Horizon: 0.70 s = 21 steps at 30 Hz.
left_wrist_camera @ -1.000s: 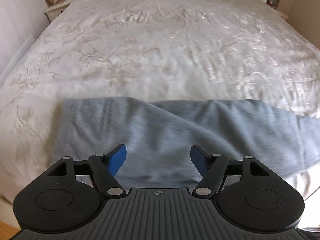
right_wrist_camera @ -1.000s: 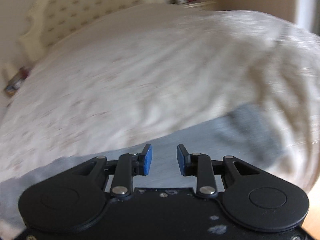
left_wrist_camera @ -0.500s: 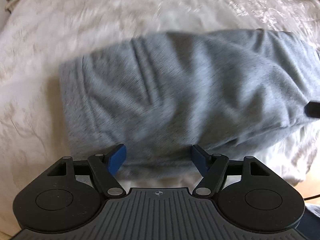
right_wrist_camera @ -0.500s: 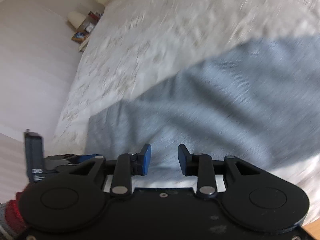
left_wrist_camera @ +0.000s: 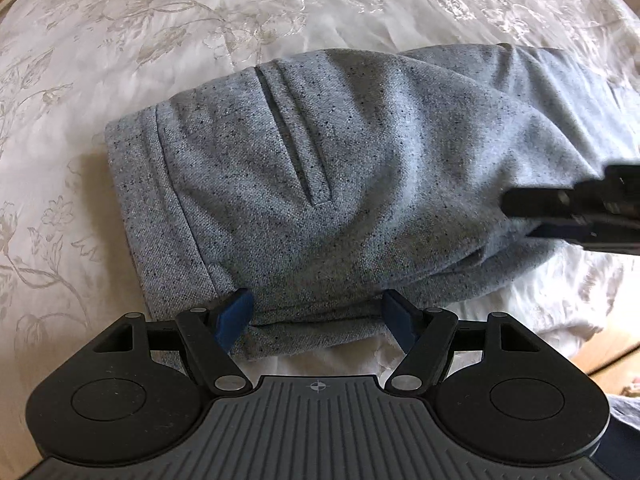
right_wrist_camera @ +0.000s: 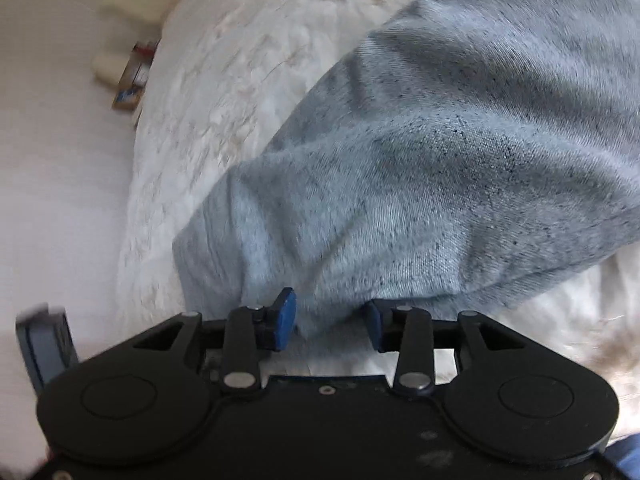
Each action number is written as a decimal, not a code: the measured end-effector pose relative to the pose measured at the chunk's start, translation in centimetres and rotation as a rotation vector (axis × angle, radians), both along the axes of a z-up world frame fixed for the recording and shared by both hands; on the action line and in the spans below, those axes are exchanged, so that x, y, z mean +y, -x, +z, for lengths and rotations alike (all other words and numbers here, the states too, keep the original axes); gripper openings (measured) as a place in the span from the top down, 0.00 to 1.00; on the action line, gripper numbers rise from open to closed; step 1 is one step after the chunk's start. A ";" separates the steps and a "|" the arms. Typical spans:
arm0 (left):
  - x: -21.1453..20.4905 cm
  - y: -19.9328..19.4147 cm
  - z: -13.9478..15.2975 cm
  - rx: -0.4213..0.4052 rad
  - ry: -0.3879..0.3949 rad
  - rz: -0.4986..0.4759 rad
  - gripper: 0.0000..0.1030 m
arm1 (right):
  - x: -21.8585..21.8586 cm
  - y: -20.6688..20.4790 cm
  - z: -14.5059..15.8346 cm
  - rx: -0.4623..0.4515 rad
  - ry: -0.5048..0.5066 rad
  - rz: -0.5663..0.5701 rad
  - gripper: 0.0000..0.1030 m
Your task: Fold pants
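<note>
Left wrist view
Pants: the grey speckled pants (left_wrist_camera: 320, 184) are seen folded over, filling the middle of the frame on the cream embroidered bedspread (left_wrist_camera: 200, 12); a slit pocket is shown running slantwise at centre left, and a stitched band lies along the left end.
Left gripper: the left gripper (left_wrist_camera: 320, 316) is held at the lower centre, its blue pads (left_wrist_camera: 234, 314) spread wide apart.
Pants against left tongs: the near folded edge of the cloth is placed between the two pads; the left pad appears to touch the cloth, though no clamping is seen.
Right gripper from here: the right gripper (left_wrist_camera: 576, 216) is seen entering from the right edge, blurred, laid against the right part of the pants; its opening cannot be told from this view.
Floor: a strip of wooden floor (left_wrist_camera: 604, 364) is seen at the lower right, beyond the bed's edge.

Right wrist view
Pants: the pants (right_wrist_camera: 440, 160) are spread from the centre to the upper right, creased and raised in folds over the bedspread (right_wrist_camera: 224, 92).
Right gripper: the right gripper (right_wrist_camera: 330, 320) is held at the lower centre with its pads set apart.
Pants against right tongs: a hanging fold of cloth is lodged in the gap between the pads, filling it at the top; the pads are not pressed together.
Left gripper from here: a blurred part of the left gripper (right_wrist_camera: 44, 344) is seen at the lower left edge.
Background: small blurred objects (right_wrist_camera: 132, 76) by the wall are seen at the upper left.
</note>
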<state>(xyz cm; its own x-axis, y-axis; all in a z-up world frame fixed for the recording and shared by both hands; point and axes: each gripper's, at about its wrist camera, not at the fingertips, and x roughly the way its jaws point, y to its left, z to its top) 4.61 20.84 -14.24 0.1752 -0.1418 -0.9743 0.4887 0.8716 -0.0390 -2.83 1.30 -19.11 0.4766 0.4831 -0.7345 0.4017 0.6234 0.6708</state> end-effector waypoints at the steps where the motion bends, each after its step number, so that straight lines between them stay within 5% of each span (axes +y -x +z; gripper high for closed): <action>1: 0.0 0.0 0.2 0.000 0.006 0.000 0.32 | 0.1 -0.2 -0.3 0.001 -0.026 -0.029 0.60; 3: 0.3 0.0 1.1 -0.001 0.028 0.004 0.32 | 0.0 -0.6 -0.2 -0.011 -0.058 -0.060 0.69; 4: 0.5 0.1 1.8 -0.006 0.039 0.009 0.32 | 0.2 -0.7 0.2 -0.028 -0.045 -0.069 0.92; 9: 2.1 0.5 7.2 -0.091 0.140 0.079 0.31 | 0.0 0.5 5.2 -0.108 -0.022 0.002 0.92; 12: 1.3 0.2 8.3 -0.127 0.175 0.087 0.31 | 0.1 1.5 5.0 -0.050 -0.004 0.019 0.92; 16: -1.6 -1.0 6.0 -0.116 0.154 0.048 0.31 | 0.7 1.6 1.3 0.079 0.042 0.038 0.89; 21: -2.6 -0.6 1.2 -0.027 0.060 0.037 0.31 | 0.5 1.1 2.8 0.051 0.056 0.093 0.78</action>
